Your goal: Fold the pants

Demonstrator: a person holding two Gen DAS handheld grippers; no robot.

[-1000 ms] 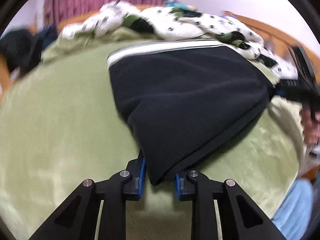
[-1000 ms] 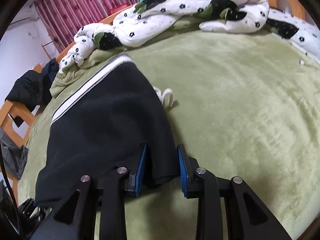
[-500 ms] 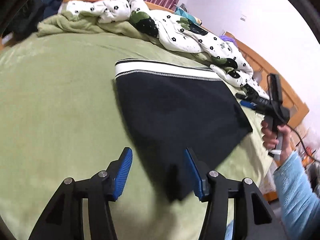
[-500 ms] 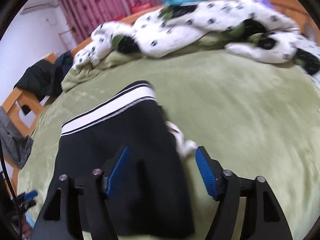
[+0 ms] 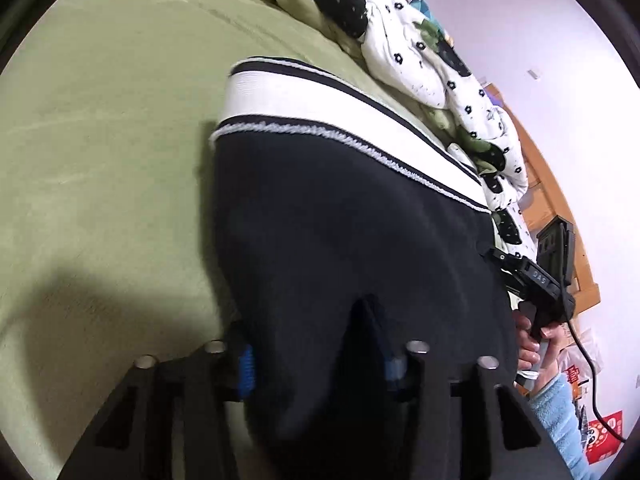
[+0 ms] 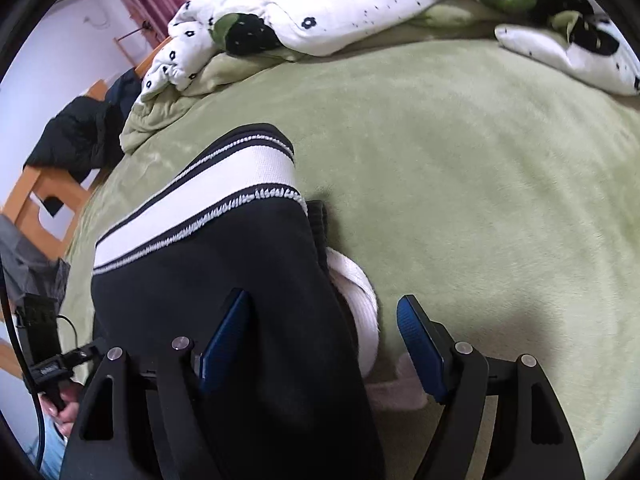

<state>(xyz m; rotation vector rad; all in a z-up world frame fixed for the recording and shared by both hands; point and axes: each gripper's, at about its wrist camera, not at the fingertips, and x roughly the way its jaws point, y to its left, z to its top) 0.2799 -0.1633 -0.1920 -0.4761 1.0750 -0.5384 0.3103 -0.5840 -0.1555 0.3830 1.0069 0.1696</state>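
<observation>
Black pants [image 5: 340, 220] with a white, black-striped waistband [image 5: 320, 108] lie flat on the green blanket. My left gripper [image 5: 320, 364] hangs low over their near left edge. Its jaws are closing, with black cloth between the pads and no clear pinch. In the right wrist view the pants [image 6: 208, 272] fill the lower left. My right gripper [image 6: 320, 344] straddles their right edge, its jaws still opening. The cloth edge and a white drawstring [image 6: 360, 300] lie between its blue pads [image 6: 420, 344], which press on neither.
The green blanket [image 6: 460, 160] stretches wide to the right of the pants. A white flowered quilt [image 6: 340, 4] is heaped along the far side. Dark clothes [image 6: 76, 136] hang over a wooden chair at the left. A hand [image 5: 532, 344] holds the other gripper at the right.
Both grippers let go of the pants' edge and opened. They then moved forward over the cloth toward the waistband, which now looks much closer. The left one also rolled.
</observation>
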